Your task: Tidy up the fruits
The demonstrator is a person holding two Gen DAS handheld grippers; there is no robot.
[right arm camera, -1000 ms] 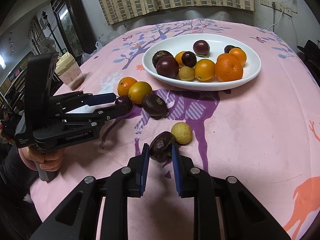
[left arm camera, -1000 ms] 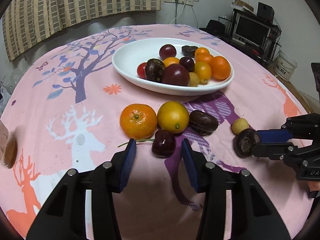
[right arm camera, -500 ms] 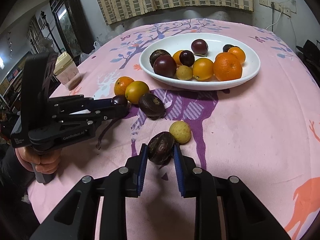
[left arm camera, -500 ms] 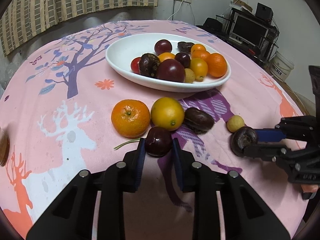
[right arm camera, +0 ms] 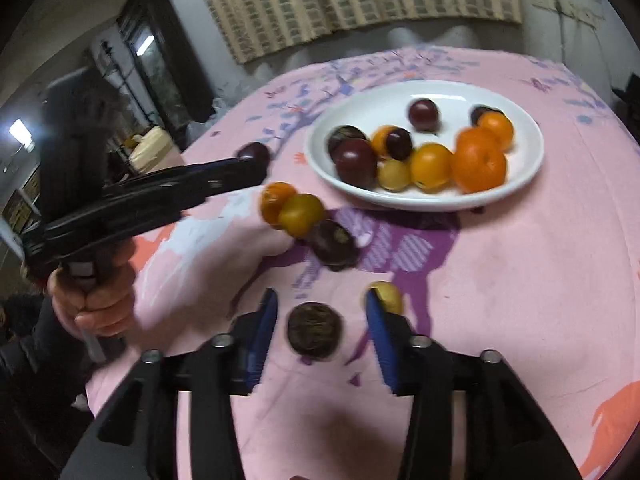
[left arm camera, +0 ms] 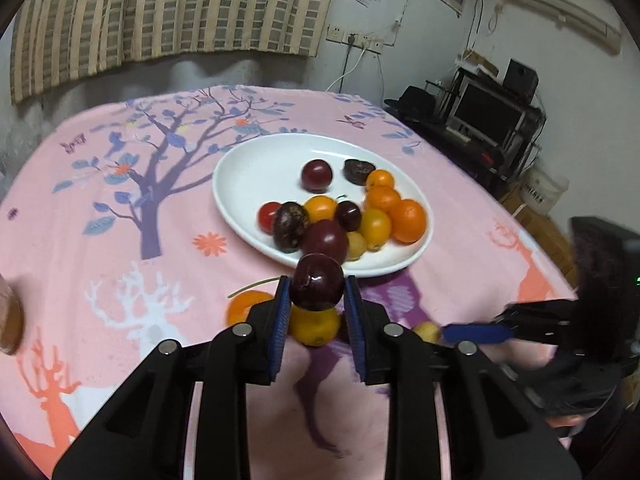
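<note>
My left gripper point(left arm camera: 316, 294) is shut on a dark red plum point(left arm camera: 318, 282) and holds it above the pink tablecloth, in front of the white plate point(left arm camera: 248, 168) of mixed fruit. Below it lie an orange point(left arm camera: 244, 304) and a yellow-orange fruit point(left arm camera: 314, 330). The jaws of my right gripper point(right arm camera: 320, 320) are opening. A wrinkled dark passion fruit point(right arm camera: 315, 330) lies on the cloth between them, and the pads are clear of it. A small yellow fruit point(right arm camera: 386, 296) sits just behind the right finger. A second dark passion fruit point(right arm camera: 334, 242) lies farther back.
A person's hand point(right arm camera: 96, 300) grips the left gripper's handle at the table's left edge. A lidded jar point(right arm camera: 152, 146) stands at the far left. A desk with a monitor point(left arm camera: 492, 120) stands beyond the table's right side. The plate point(right arm camera: 516, 160) holds several fruits.
The left gripper closed on the plum and lifted it off the cloth toward the plate. The right gripper let go of the passion fruit and its jaws spread apart.
</note>
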